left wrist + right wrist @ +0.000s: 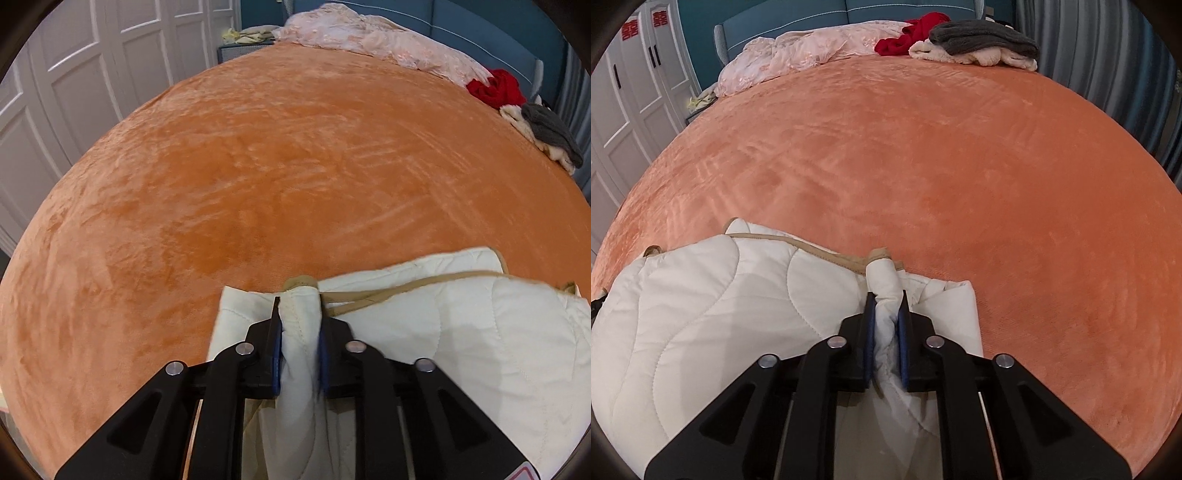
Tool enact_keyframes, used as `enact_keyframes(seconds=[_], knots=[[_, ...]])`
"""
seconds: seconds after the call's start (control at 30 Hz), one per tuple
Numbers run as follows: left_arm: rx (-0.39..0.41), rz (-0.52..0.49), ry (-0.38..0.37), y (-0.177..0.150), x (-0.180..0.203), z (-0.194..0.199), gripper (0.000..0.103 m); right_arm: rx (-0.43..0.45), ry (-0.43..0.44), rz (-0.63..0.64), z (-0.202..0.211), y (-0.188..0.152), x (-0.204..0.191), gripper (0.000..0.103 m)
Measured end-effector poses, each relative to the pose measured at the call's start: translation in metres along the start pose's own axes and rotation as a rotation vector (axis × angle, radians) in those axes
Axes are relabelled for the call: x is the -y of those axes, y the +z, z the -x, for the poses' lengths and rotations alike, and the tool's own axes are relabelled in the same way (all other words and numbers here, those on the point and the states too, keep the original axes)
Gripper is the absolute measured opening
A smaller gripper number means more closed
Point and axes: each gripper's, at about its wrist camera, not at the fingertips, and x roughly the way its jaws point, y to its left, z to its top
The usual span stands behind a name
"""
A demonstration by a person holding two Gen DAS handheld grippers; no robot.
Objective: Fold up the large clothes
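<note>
**Quilted cover pinched at two corners**

On the near edge of the orange plush bedspread (295, 177) lies a cream quilted cover with tan piping (461, 332), folded into layers. The left gripper (299, 332) pinches a bunched corner of it between blue pads (276, 365) — fabric fills the gap. The right gripper (886, 325) clamps another bunched corner likewise. Far off, by the blue headboard (812, 14), lie a pink coverlet (798, 51), a red garment (916, 33) and a grey knit (982, 37).
</note>
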Motion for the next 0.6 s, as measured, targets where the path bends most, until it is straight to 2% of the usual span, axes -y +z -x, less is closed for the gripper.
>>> enact_keyframes(seconds=[0.07, 0.1, 0.13, 0.23, 0.37, 0.47, 0.6], knots=[[0.003, 0.007, 0.040, 0.004, -0.003, 0.009, 0.038, 0.010, -0.031, -0.003, 0.010, 0.004, 0.000, 0.031], [0.012, 0.016, 0.078, 0.007, -0.006, 0.016, 0.060, 0.021, -0.050, -0.012, 0.015, 0.006, 0.001, 0.053], [0.038, 0.030, 0.102, 0.008, -0.010, 0.027, 0.071, 0.051, -0.048, -0.028, 0.025, 0.006, 0.004, 0.061], [0.091, 0.045, 0.085, 0.013, -0.021, 0.053, 0.073, 0.128, -0.035, -0.069, 0.059, 0.007, 0.014, 0.062], [0.187, 0.066, 0.109, 0.022, -0.031, 0.102, 0.073, 0.197, 0.004, -0.090, 0.104, 0.010, 0.014, 0.062], [0.244, 0.064, 0.041, 0.028, -0.019, 0.137, 0.074, 0.237, 0.057, -0.057, 0.129, 0.011, -0.006, 0.062], [0.246, 0.019, -0.066, 0.030, 0.023, 0.157, 0.074, 0.221, 0.147, -0.001, 0.135, 0.011, -0.045, 0.062]])
